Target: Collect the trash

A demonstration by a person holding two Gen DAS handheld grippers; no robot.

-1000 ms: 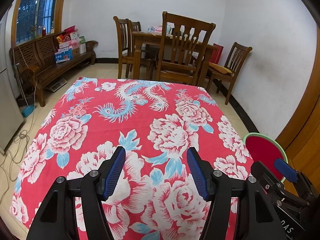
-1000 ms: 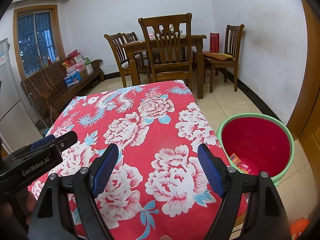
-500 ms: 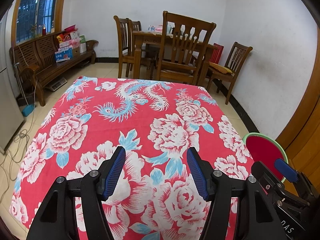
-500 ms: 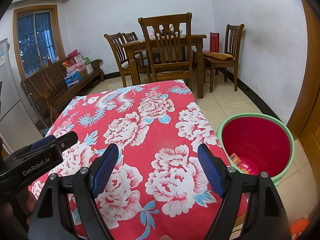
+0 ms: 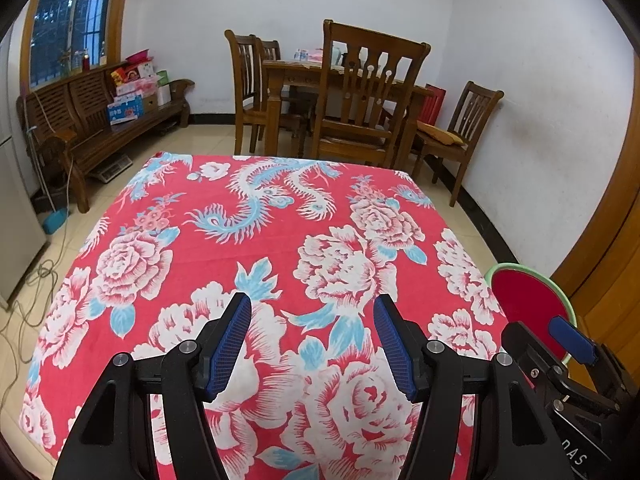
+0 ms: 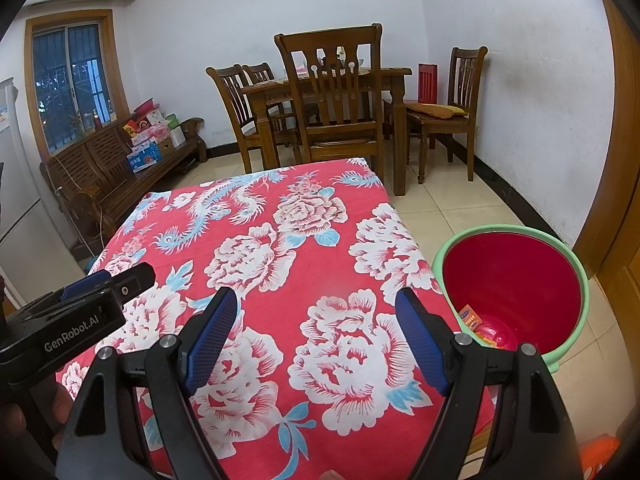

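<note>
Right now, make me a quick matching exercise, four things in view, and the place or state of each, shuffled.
Things:
1. bin
2. wrappers
3. right claw
4. yellow cushion

Places or states:
A. on a chair seat by the wall
B. open, nothing between its fingers
C. on the floor beside the floral table
D. at the bottom of the bin

Pairs: 1-C, 2-D, 3-B, 4-A

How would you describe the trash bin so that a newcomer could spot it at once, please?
Find the table under the red floral tablecloth. On the tiled floor beside its right edge stands the round trash bin. Its mint-green rim, red inside and the wrappers at its bottom set it apart from the brown wooden furniture.
</note>
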